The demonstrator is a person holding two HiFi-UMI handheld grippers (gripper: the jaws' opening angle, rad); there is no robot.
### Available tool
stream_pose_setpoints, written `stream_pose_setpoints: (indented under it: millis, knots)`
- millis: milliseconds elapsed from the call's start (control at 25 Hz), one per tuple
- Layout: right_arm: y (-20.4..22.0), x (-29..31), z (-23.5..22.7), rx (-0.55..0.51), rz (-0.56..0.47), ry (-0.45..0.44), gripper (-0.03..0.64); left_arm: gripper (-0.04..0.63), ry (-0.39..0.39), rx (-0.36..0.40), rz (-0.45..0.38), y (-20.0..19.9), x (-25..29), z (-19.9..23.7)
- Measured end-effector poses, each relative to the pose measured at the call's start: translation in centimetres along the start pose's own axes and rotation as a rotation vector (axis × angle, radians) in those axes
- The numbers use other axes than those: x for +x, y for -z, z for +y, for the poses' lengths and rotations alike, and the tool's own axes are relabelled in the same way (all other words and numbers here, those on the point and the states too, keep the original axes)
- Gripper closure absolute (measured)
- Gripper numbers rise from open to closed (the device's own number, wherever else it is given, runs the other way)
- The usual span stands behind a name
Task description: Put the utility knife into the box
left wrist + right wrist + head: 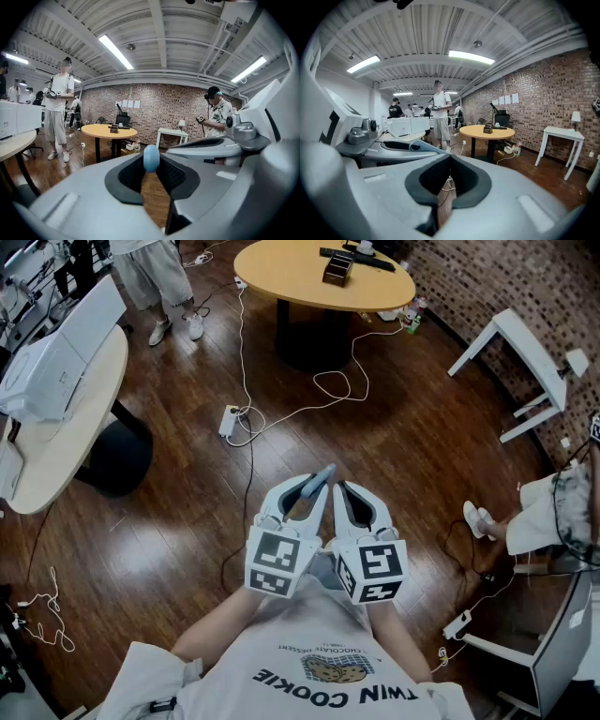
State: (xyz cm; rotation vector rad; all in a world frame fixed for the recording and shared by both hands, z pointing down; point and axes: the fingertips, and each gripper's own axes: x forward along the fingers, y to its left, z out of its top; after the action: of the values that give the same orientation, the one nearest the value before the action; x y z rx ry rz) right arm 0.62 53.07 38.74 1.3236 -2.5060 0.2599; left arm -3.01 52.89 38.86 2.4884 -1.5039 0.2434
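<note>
I hold both grippers close to my chest, high above the wooden floor. My left gripper [314,491] is shut on a blue-grey utility knife [322,476], whose rounded blue end [151,158] pokes out between the jaw tips. Right beside it, my right gripper [340,489] is shut, its tips touching with nothing between them [450,157]. A small dark box [337,268] stands on the round wooden table [281,282] far ahead, and shows in the left gripper view [113,129] and the right gripper view [488,129] too.
A white cable and power strip [228,420] lie on the floor between me and the round table. A curved table [56,446] with white equipment stands at left, a small white table [525,352] at right. One person [155,277] stands at the back left, another [544,512] sits at right.
</note>
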Motion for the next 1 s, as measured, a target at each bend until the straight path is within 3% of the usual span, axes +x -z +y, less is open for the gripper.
stream_pose_setpoints:
  millis: [360, 1000]
  knots:
    - [-0.8, 4.1, -3.0, 0.020, -0.025, -0.037, 0.615, 0.518, -0.048, 0.023, 0.005, -1.0, 4.5, 2.4]
    - [-3.4, 13.5, -19.6, 0.049, -0.034, -0.080, 0.615, 0.518, -0.112, 0.021, 0.056, -4.6, 22.6, 2.8]
